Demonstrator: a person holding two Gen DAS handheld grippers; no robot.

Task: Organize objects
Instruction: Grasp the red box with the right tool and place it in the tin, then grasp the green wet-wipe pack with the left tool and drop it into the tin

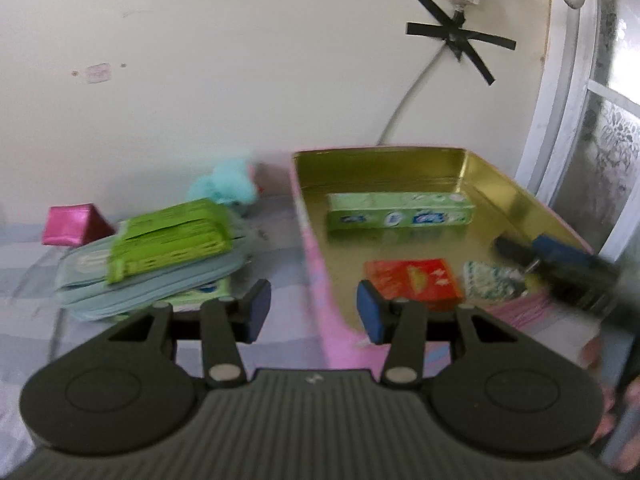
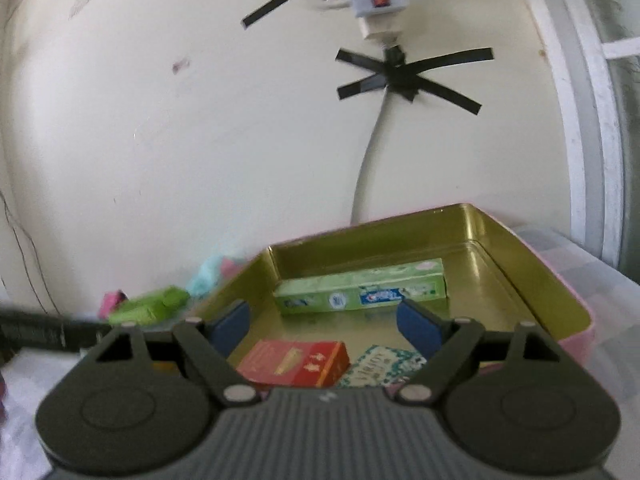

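Observation:
An open tin [image 1: 516,200], gold inside and pink outside, holds a green toothpaste box [image 1: 400,212], a red box [image 1: 414,284] and a white-and-green patterned packet [image 1: 490,286]. My left gripper [image 1: 314,314] hangs open above the tin's near left wall with nothing between its pads. My right gripper [image 2: 324,328] is open over the tin [image 2: 540,280], empty, just above the red box [image 2: 296,362] and the patterned packet [image 2: 384,364], with the toothpaste box [image 2: 360,294] beyond. In the left wrist view the right gripper [image 1: 532,254] shows blurred over the tin's right side.
Left of the tin lies a pile: a green packet [image 1: 168,236] on flat teal pouches [image 1: 132,288]. Behind it are a pink pouch [image 1: 72,226] and a teal plush [image 1: 228,188]. A wall with a taped cable [image 1: 460,36] stands close behind, and a window frame [image 1: 560,120] is at the right.

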